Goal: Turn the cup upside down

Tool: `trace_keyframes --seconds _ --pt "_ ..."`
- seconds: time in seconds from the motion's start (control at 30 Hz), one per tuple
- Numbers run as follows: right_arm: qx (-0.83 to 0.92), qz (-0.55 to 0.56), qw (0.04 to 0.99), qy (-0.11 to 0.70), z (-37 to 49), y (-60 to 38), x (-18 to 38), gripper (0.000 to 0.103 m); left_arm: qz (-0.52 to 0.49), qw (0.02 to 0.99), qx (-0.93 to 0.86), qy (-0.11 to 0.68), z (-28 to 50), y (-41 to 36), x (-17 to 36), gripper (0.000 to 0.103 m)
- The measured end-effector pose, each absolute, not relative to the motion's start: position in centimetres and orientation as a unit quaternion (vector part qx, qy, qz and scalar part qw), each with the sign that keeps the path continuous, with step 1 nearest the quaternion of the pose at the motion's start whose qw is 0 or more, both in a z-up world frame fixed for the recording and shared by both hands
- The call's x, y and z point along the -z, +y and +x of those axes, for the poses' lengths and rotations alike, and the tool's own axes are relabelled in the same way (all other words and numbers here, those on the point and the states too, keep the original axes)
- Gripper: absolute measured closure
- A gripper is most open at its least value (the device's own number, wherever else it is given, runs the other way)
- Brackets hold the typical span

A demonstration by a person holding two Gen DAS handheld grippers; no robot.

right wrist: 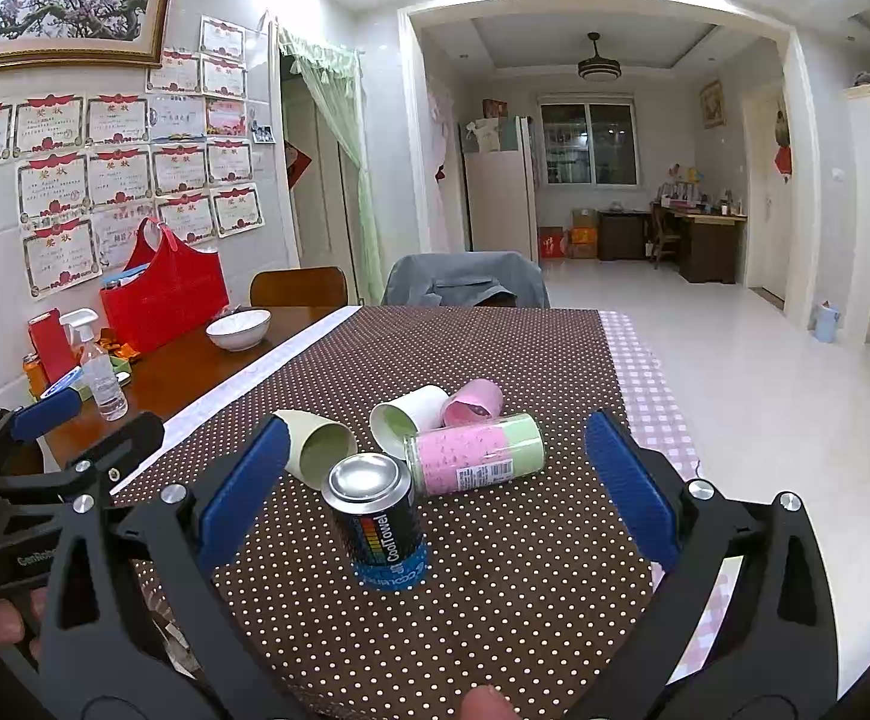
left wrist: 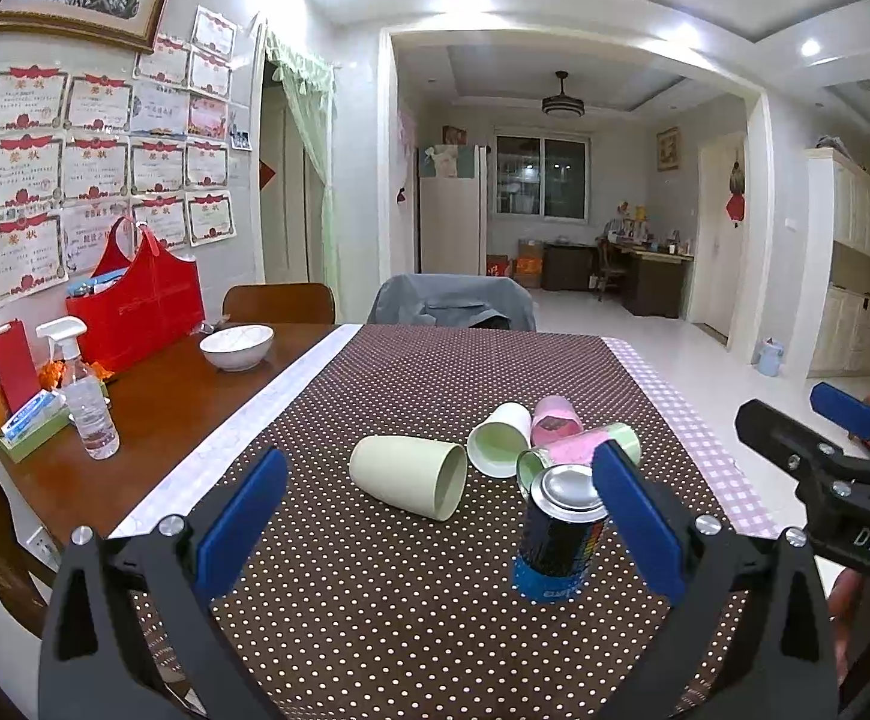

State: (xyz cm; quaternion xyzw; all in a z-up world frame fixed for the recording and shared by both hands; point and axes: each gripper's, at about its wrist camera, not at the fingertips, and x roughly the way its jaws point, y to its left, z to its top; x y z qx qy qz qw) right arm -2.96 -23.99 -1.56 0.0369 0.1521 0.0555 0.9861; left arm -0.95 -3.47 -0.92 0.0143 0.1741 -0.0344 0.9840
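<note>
Two grippers, left gripper [left wrist: 441, 516] and right gripper [right wrist: 438, 489], hover spread wide, empty. Pale green plastic cup [left wrist: 409, 476] lies sideways mid-table on the dotted brown tablecloth [left wrist: 375, 600]; best grasped across its body, then turned rim-down.

The wall certificates [left wrist: 93, 168] carry print too small to read. The left gripper's right pad [left wrist: 633, 510] covers part of the pink-and-green can [left wrist: 573, 450] — and an edge of the dark can [left wrist: 561, 528]. In the right wrist view the left pad [right wrist: 249, 480] hides the pale green cup's [right wrist: 321, 450] closed end. The other gripper's handle runs off the frame edge in both views.
</note>
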Motion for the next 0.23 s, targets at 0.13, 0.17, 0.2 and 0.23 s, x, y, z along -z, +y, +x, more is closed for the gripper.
trace_keyframes --seconds 0.13,0.17,0.2,0.23 --pt "-0.055 0.036 0.986 0.152 -2.96 -23.98 1.56 0.006 0.026 0.984 0.022 0.177 -0.71 -3.76 0.97 0.004" --pt "-0.055 0.036 0.986 0.152 -2.94 -24.01 1.55 0.006 0.029 0.984 0.019 0.176 -0.7 -3.85 0.97 0.004" --pt "-0.055 0.037 0.986 0.152 -2.94 -23.99 1.56 0.006 0.03 0.984 0.017 0.176 -0.65 -3.95 0.94 0.004" --pt "-0.056 0.037 0.986 0.152 -2.97 -23.97 1.55 0.006 0.03 0.984 0.016 0.175 -0.65 -3.98 0.93 0.004"
